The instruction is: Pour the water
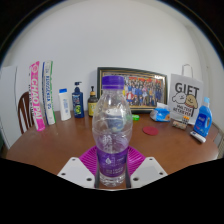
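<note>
Above the brown table, the tongs clamp an upright water bottle between both pads.

The bottle hides the middle of the framed picture behind it and most of the pads, so contact between fingers and bottle cannot be told. Its base is cut off below, as are the finger roots. The chair is partly cut off. Print on the Gift sign and the small bottles is too small to read
</note>
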### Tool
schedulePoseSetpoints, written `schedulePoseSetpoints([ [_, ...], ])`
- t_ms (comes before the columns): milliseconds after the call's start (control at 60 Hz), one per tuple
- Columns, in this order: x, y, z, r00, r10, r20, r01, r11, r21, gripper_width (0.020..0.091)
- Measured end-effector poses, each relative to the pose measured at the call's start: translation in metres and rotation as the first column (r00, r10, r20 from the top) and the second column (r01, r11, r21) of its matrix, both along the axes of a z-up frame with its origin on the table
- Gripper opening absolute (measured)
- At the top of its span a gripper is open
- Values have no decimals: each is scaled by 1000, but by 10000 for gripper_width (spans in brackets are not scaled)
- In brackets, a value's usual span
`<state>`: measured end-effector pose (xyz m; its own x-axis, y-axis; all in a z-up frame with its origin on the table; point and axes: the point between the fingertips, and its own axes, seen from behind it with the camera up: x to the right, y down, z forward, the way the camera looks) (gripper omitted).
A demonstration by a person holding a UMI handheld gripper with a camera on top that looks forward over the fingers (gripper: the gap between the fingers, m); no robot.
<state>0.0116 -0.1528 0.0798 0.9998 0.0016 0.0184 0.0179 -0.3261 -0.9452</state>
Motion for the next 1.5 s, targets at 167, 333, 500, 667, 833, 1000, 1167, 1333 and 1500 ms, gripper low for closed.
schedulePoseSetpoints([
  [167, 30, 10, 38, 994, -41, 100, 41, 999, 5, 347],
  [333, 80, 47, 87, 950, -56, 306, 53, 998, 18, 347],
  [500, 127, 107, 124, 816, -33, 577, 27, 999, 19, 345],
  [667, 147, 168, 130, 490, 61, 869, -72, 997, -30, 346],
  [833, 154, 208, 107, 133, 162, 978, -126, 981, -145, 349],
  [1000, 171, 230, 100, -141, 179, 974, -94, 977, -193, 346],
  [1167, 176, 241, 96, -244, 191, 951, -87, 972, -218, 351],
  [1333, 168, 246, 93, -199, 204, 959, -128, 964, -231, 350],
  [1500, 164, 244, 102, 71, 210, 975, -169, 966, -195, 349],
])
